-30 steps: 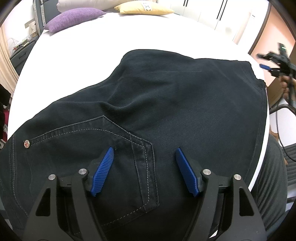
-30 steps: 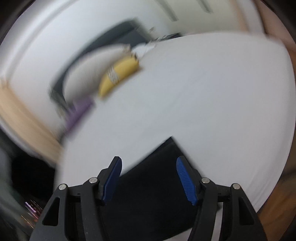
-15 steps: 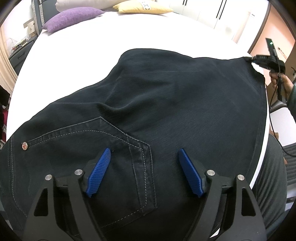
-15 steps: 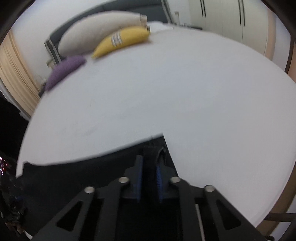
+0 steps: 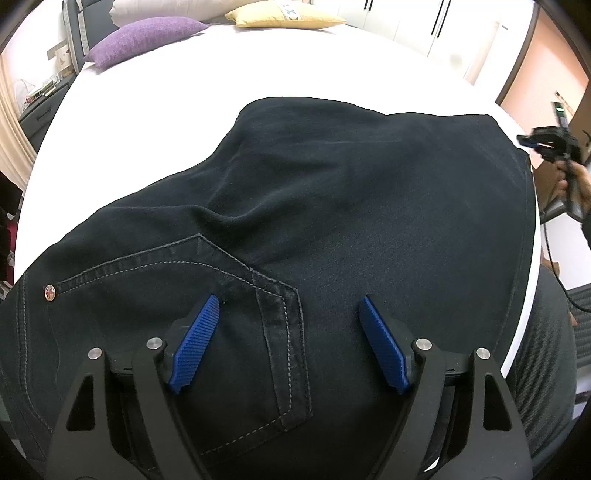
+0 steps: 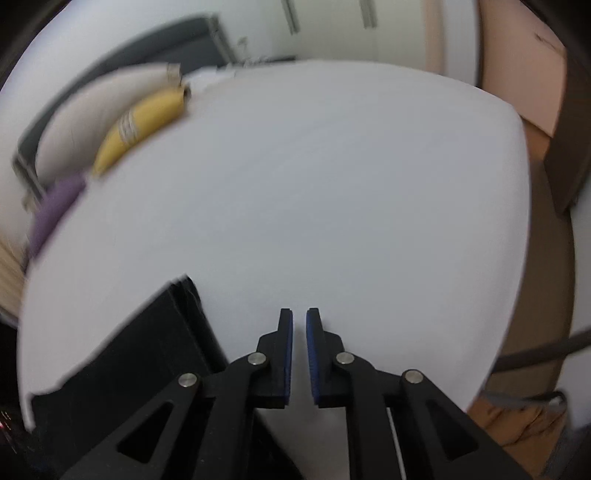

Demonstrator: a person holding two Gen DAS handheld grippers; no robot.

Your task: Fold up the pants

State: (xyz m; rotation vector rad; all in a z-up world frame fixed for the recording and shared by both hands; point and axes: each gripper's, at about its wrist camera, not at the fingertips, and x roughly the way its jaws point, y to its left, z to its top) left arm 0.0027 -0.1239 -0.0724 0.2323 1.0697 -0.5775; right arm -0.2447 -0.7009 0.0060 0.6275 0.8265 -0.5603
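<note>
pants (image 5: 332,229): black, spread flat across near part of white bed (image 5: 155,122); back pocket (image 5: 236,332) w/ pale stitching faces up, rivet (image 5: 50,293) at its left corner; soft crease above pocket; right edge runs along bed edge; in right wrist view a hem corner (image 6: 177,295) lies low left on sheet
left tongs (image 5: 290,332): wide open, blue pads well apart, over pocket area; holding nothing; contact w/ cloth can't be told
right tongs (image 6: 299,350): nearly closed, thin gap btwn pads, nothing in it; over bare sheet just right of hem corner; view blurred; also seen far right in left wrist view
pillows: purple pillow (image 5: 144,33), yellow pillow (image 5: 284,16) at far end of bed
</note>
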